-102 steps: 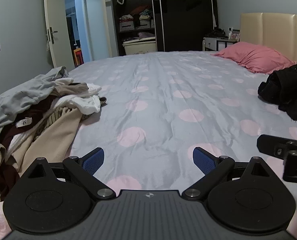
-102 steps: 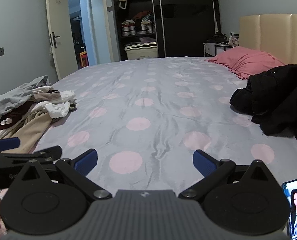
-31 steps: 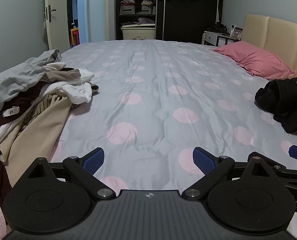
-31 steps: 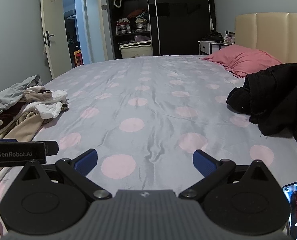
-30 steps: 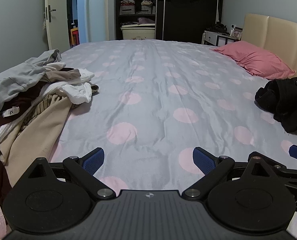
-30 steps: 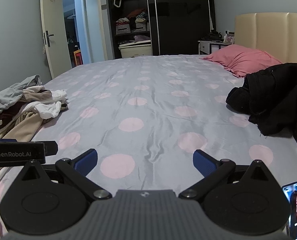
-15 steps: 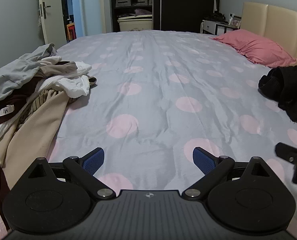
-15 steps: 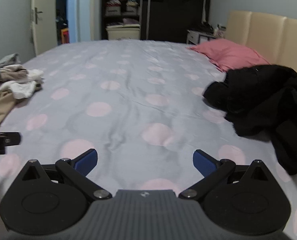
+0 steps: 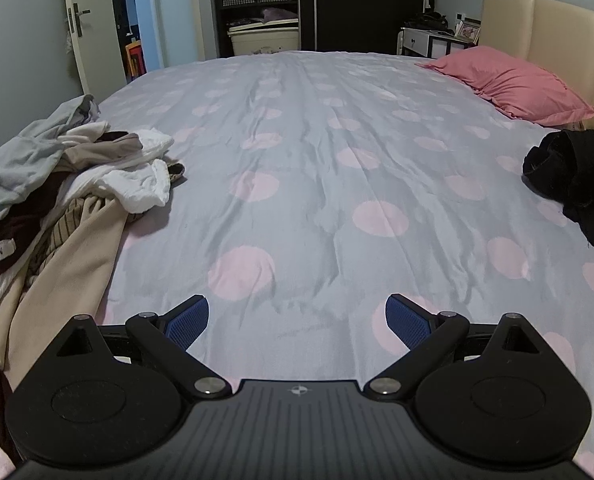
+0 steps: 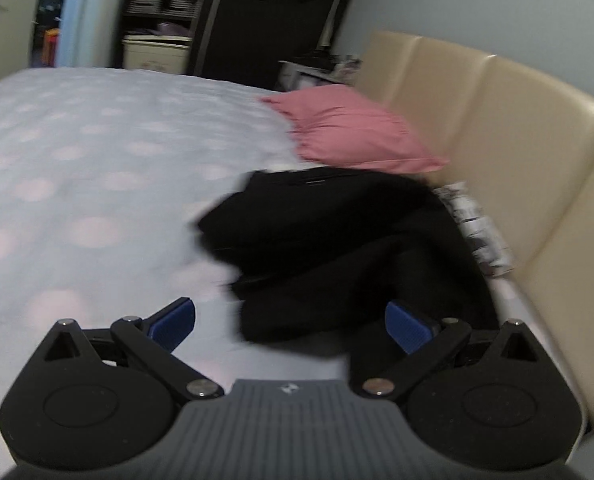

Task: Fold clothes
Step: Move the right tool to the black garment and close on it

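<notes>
Black garment (image 10: 337, 240) lay crumpled just ahead of the right gripper (image 10: 291, 320), whose jaws stood wide and empty; the left gripper (image 9: 297, 318), equally wide and empty, faced bare bedsheet (image 9: 317, 152). Seemingly a pick-up: finding an edge.

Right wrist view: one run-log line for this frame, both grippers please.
stage: pre-grasp | right gripper: open, aimed at black garment by pink pillow | left gripper: open, over bedsheet | clothes pile: untouched
</notes>
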A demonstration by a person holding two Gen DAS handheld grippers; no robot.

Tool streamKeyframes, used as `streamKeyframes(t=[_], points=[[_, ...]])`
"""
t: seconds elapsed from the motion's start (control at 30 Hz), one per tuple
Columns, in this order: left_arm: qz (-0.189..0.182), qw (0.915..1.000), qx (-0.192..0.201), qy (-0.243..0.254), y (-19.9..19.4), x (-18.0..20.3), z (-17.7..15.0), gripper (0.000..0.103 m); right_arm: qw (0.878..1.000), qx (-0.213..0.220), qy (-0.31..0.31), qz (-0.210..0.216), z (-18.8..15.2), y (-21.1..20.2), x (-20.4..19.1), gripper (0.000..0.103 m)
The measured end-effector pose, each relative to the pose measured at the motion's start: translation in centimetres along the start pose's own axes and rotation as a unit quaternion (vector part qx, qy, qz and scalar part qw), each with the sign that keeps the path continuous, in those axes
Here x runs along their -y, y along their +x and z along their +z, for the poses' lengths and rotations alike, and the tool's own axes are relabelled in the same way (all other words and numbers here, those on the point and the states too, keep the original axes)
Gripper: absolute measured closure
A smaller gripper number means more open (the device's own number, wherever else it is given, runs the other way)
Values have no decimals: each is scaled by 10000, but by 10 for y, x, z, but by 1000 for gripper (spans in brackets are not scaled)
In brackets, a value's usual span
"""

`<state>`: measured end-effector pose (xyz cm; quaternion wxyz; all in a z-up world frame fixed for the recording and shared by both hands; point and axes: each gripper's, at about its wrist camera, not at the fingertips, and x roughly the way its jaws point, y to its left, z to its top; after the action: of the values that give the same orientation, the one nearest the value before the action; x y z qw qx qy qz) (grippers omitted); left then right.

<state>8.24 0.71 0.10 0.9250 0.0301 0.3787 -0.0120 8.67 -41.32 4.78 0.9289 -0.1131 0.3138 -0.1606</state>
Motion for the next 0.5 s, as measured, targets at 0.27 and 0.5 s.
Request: streamKeyframes(t=[0.27,0.5], points=[[-31,9998,-178,-27,20,1,8,6,9986,-31,-18,-526,38,68,92,2],[54,9995,-299,55,31,2,6,6,9973,-675,277,-121,46,122,113,68]])
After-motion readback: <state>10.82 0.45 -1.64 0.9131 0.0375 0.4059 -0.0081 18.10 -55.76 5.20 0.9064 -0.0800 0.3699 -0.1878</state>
